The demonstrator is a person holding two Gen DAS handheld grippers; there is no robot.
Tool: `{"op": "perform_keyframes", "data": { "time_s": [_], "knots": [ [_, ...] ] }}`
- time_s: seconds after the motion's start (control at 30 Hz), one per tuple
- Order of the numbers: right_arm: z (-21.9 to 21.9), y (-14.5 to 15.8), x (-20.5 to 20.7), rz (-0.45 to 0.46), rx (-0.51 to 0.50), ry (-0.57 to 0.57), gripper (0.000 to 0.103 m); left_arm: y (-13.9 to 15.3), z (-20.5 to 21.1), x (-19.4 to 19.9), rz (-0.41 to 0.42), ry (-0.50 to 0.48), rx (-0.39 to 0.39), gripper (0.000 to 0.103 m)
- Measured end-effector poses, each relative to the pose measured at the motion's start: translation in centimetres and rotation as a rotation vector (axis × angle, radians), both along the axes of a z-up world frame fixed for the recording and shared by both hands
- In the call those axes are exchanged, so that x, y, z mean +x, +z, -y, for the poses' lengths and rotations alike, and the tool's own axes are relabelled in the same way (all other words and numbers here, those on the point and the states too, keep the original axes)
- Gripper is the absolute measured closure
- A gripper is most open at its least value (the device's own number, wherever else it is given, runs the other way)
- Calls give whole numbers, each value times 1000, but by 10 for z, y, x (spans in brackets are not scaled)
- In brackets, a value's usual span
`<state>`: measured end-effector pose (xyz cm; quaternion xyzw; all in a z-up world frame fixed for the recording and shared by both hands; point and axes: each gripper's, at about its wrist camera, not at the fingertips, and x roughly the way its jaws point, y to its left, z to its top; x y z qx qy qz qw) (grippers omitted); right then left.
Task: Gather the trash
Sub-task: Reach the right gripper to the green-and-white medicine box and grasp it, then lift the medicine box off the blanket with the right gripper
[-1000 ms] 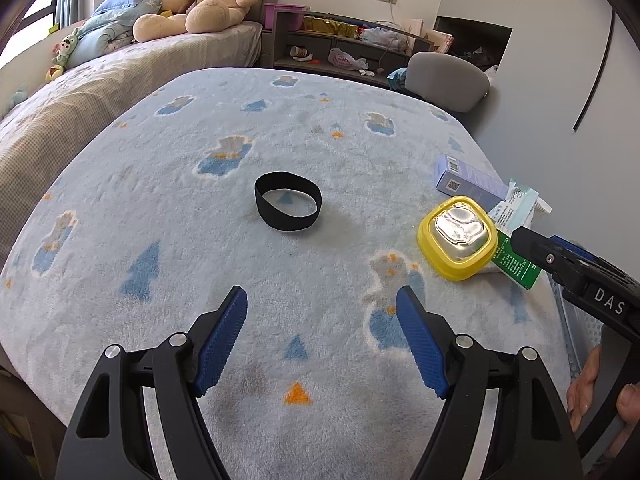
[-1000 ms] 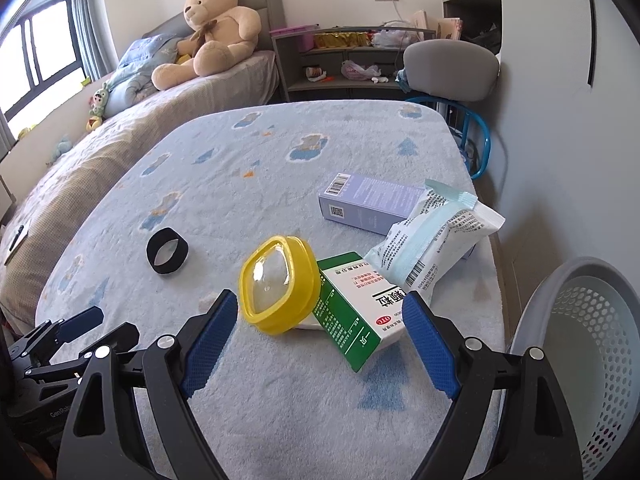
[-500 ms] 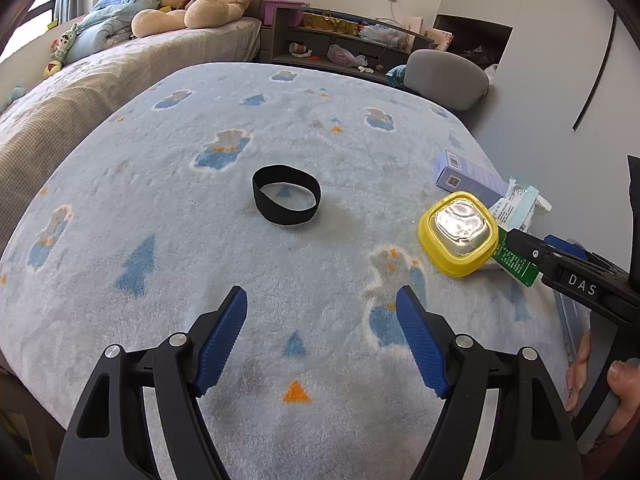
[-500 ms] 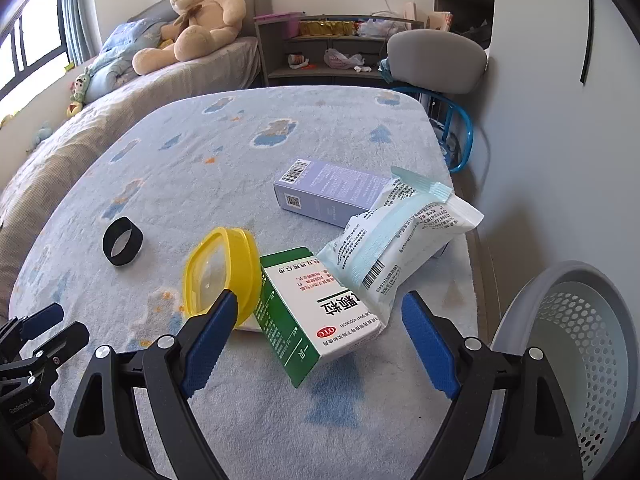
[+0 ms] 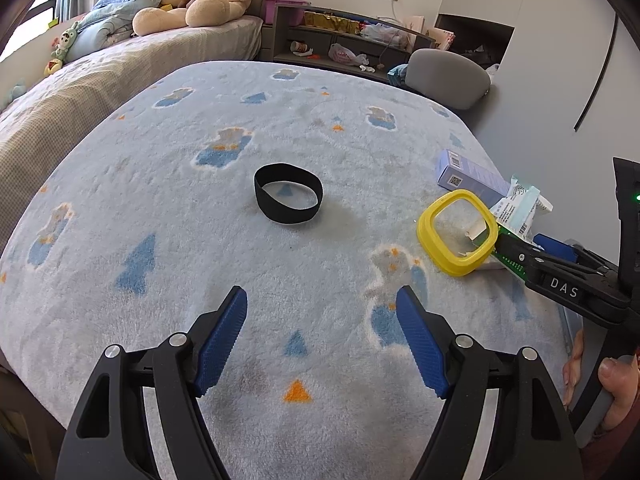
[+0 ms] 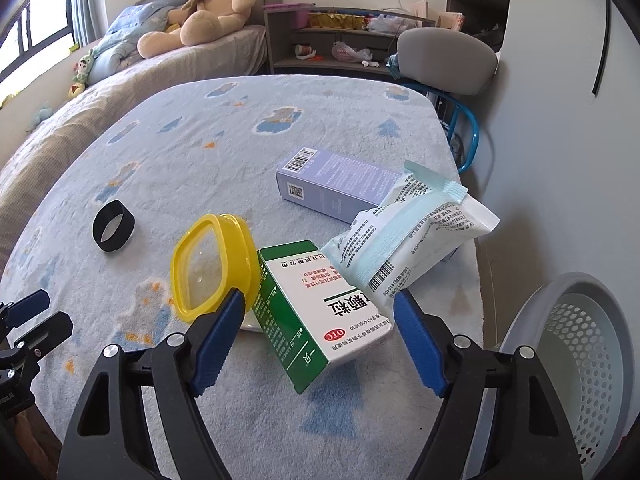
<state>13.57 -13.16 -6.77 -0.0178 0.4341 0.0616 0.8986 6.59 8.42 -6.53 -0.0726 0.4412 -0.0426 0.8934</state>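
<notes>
Blanket (image 6: 168,184): right claw (image 6: 319,334) closing around green box (image 6: 320,320), untouched; yellow lid (image 6: 212,264) alongside; left claw (image 5: 322,340) open.

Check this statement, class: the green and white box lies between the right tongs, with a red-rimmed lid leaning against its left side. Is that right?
Not quite. The lid is yellow-rimmed, not red, as the right wrist view shows. The rest holds: the green and white box lies between the right tongs, the lid leaning against its left side.
</notes>
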Motion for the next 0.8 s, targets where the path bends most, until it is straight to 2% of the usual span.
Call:
{"op": "perform_keyframes", "data": {
  "time_s": [0.13, 0.2, 0.4, 0.8],
  "knots": [
    [-2, -2, 1, -9, 5, 13, 33, 0, 0, 0, 1, 0, 1, 29],
    [-3, -4, 2, -19, 7, 17, 43, 0, 0, 0, 0, 1, 0, 29],
    [-4, -5, -2, -22, 36, 21, 54, -1, 0, 0, 1, 0, 0, 29],
    [-25, 3, -25, -23, 136, 76, 57, 0, 1, 0, 4, 0, -1, 29]
  ]
}}
